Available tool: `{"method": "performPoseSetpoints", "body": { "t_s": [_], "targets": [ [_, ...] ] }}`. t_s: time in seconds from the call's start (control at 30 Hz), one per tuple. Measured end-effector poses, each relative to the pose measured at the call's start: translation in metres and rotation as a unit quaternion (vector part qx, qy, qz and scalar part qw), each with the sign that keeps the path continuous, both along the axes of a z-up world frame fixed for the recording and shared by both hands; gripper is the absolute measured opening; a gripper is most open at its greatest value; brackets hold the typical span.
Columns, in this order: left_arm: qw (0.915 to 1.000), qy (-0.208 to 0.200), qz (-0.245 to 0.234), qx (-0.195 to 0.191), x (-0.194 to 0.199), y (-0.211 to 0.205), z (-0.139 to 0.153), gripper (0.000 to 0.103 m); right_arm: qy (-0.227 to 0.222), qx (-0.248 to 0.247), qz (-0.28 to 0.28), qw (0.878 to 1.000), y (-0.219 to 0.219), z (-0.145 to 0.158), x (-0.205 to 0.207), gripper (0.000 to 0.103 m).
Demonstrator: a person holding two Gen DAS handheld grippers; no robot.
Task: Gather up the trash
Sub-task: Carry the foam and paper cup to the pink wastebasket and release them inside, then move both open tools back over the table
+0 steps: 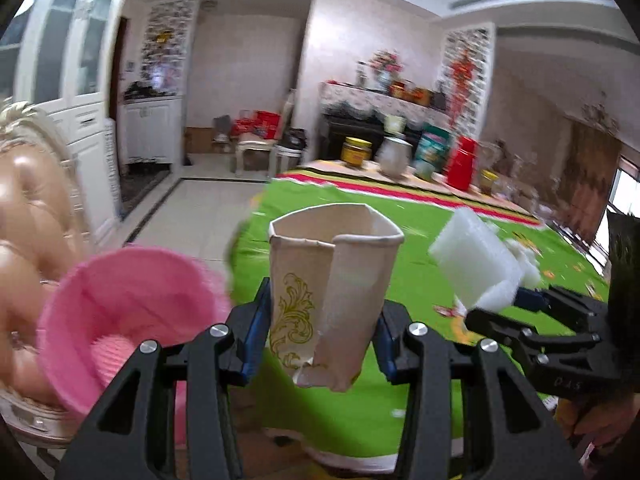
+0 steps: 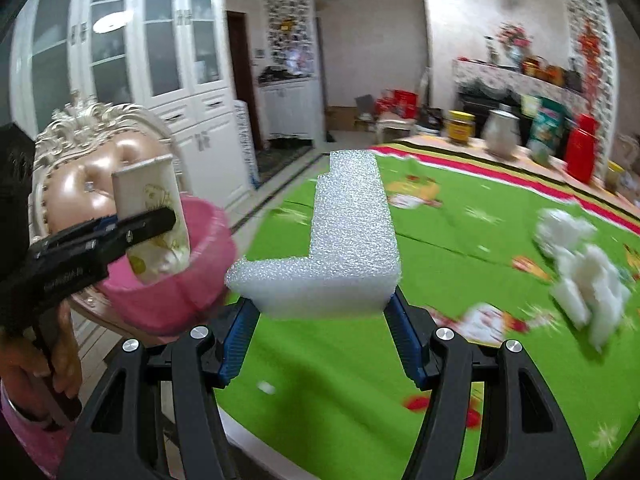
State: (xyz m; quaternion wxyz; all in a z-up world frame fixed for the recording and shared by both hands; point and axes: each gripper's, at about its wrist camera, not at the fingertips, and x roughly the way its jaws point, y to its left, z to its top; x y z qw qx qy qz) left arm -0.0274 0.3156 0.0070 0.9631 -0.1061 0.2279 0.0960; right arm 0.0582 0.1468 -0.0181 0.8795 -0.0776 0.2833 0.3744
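Note:
My left gripper (image 1: 322, 320) is shut on a crushed white paper cup (image 1: 328, 296) with a gold scroll print, held in the air beside the pink bin (image 1: 120, 312). In the right wrist view the cup (image 2: 150, 208) hangs over the pink bin (image 2: 176, 292), held by the left gripper (image 2: 144, 224). My right gripper (image 2: 320, 316) is shut on an L-shaped white foam block (image 2: 348, 240), above the green tablecloth (image 2: 460, 240). The foam block also shows in the left wrist view (image 1: 476, 260). Crumpled white tissue (image 2: 580, 272) lies on the cloth at the right.
The pink bin rests on an ornate chair (image 2: 80, 148) left of the table. Jars, a metal pot (image 1: 394, 156) and a red flask (image 1: 464, 162) stand at the table's far edge. White cabinets (image 2: 160, 60) stand behind the chair.

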Motion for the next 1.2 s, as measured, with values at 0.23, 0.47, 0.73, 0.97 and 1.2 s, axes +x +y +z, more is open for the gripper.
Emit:
{"method": "performPoseSetpoints", "body": {
  "t_s": [0.23,0.47,0.73,0.97,1.2],
  "targets": [
    [0.996,0.027,0.083,-0.016,-0.032,0.084,-0.008,0.044,0.002,0.009,0.082,0.997,0.074,0.002,-0.012,0.06],
    [0.9874,0.051,0.138,-0.058,-0.043,0.151,-0.036,0.044,0.015,0.001,0.131,0.991,0.131,-0.005,-0.018,0.06],
    [0.9801,0.075,0.157,-0.095,-0.038,0.189,-0.071,0.048,0.006,-0.015,0.181,0.983,0.191,-0.018,-0.031,0.06],
    [0.9782,0.065,0.179,-0.083,-0.046,0.196,-0.075,0.076,0.003,-0.037,0.198,0.98,0.2,-0.04,-0.038,0.076],
    [0.9733,0.037,0.226,-0.018,-0.062,0.169,-0.048,0.098,0.0,-0.033,0.167,0.985,0.159,-0.035,-0.035,0.079]
  ]
}}
